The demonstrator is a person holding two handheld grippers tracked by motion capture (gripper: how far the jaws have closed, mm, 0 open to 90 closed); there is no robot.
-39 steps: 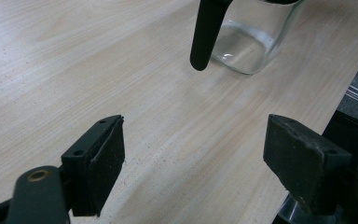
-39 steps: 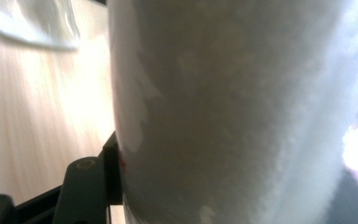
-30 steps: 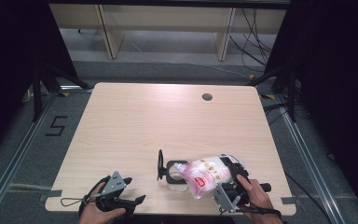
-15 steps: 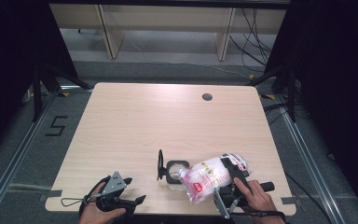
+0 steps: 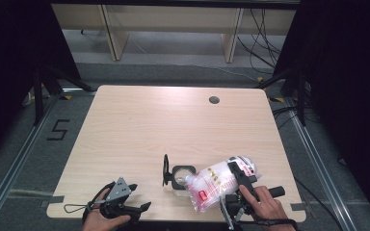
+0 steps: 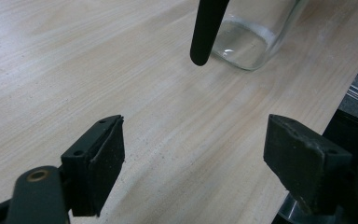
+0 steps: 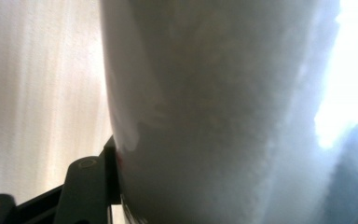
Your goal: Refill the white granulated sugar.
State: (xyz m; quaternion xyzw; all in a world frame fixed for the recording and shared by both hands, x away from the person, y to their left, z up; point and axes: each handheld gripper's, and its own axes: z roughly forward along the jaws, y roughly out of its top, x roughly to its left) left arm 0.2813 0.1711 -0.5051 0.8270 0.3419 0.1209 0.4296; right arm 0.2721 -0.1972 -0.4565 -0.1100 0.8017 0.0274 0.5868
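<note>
A clear plastic bag of white grains with a red label lies tilted, its lower end over the open mouth of a glass jar. My right gripper is shut on the bag's upper half; in the right gripper view the bag looms close, and one black jaw presses on its side. The jar's black lid stands up on its left. My left gripper rests open near the table's front edge, left of the jar. In the left gripper view its jaws stand wide apart over bare wood, with the jar and lid ahead.
The light wooden table has a round cable hole at the back right. Dark floor and metal rails surround it. A cable trails from the left gripper over the front edge.
The bag has settled slightly, its lower end reaching a little closer to the front edge. Both hands have stayed in place.
</note>
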